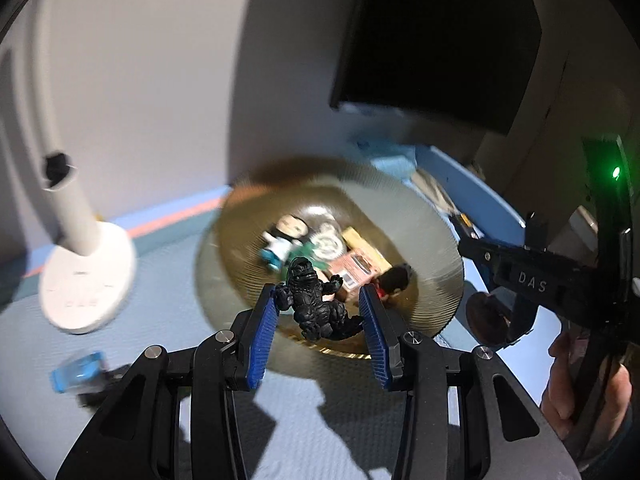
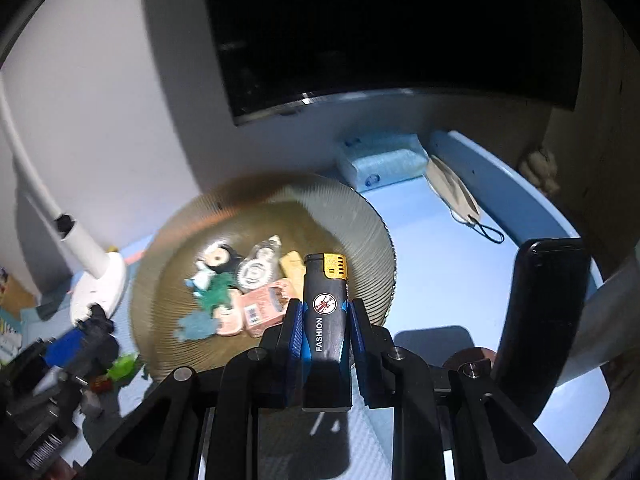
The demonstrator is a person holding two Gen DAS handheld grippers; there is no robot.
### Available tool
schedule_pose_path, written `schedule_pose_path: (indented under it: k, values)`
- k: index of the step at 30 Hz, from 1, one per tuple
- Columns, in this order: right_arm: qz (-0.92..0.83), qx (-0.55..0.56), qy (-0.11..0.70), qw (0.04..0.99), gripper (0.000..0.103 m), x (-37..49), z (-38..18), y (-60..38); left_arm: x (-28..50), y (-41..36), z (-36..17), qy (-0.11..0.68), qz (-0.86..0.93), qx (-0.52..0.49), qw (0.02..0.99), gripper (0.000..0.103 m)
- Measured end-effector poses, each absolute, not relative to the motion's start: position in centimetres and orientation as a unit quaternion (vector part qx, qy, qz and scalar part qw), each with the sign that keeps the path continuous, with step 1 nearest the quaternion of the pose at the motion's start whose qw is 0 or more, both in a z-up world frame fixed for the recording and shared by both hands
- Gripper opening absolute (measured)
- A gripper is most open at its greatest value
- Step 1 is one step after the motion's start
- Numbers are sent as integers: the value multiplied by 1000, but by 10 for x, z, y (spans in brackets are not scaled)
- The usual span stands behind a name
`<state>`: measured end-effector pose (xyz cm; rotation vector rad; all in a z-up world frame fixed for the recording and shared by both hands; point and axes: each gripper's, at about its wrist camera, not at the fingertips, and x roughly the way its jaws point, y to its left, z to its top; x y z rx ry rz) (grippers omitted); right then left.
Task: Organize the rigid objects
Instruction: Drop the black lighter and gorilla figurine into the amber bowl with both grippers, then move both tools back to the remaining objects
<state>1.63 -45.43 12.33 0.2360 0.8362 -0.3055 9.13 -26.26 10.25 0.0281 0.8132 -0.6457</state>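
Clutter filled the ribbed bowl (image 2: 372,224) ahead; we gripped a monster figure (image 1: 316,300) in the left gripper (image 1: 320,320), a lighter (image 2: 325,300) in the right gripper (image 2: 325,332), over blue matting (image 2: 440,280).

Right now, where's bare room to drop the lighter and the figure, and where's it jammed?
Free: the bowl's ribbed near slope, and the blue table between the bowl, the mask and the phone. Crowded: the bowl's middle, piled with toys around the pink pack; also the table's left edge beside the lamp base. The lighter and figure are each gripped.
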Motion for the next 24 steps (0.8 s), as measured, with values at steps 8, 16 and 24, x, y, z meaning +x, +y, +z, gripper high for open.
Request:
schedule_pose_path:
  k: [8, 16, 24]
  values:
    - [-152, 119, 416, 889, 41, 29, 110, -465, 96, -280, 91, 400, -311, 22, 862, 81]
    - [-140, 90, 371, 914, 53, 0, 137, -439, 69, -178, 130, 340, -257, -30, 904, 88]
    - [-17, 74, 364, 928, 65, -25, 149, -348, 31, -30, 122, 334, -138, -118, 925, 88]
